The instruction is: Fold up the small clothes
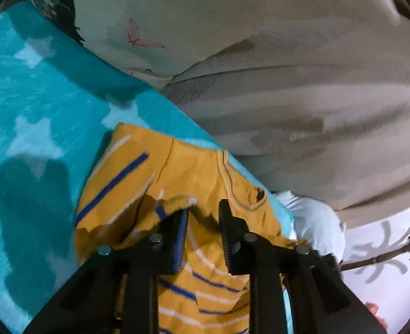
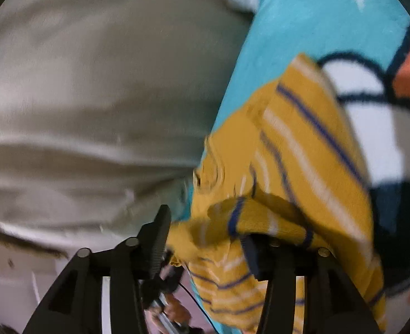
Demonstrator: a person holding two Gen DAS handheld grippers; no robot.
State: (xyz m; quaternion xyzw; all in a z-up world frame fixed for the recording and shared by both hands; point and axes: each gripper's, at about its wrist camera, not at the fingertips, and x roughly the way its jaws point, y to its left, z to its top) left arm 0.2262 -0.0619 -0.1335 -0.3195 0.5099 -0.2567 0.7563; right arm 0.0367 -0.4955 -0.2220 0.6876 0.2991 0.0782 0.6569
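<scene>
A small yellow garment (image 1: 177, 172) with blue and white stripes lies on a teal blanket (image 1: 37, 97) with pale stars. My left gripper (image 1: 203, 214) is open right over it, with a fold of the cloth draped on its left finger (image 1: 177, 239). In the right wrist view the same garment (image 2: 302, 144) is blurred and bunched. My right gripper (image 2: 205, 231) is open, with yellow cloth lying over its right finger (image 2: 256, 256) and between the jaws. The neck opening (image 1: 241, 192) faces the blanket's edge.
A person in a beige top (image 1: 288, 83) stands close beyond the blanket's edge, filling much of both views (image 2: 93, 97). A white cloth (image 1: 316, 222) sits by the edge. The blanket bears a white, orange and dark printed figure (image 2: 372, 97).
</scene>
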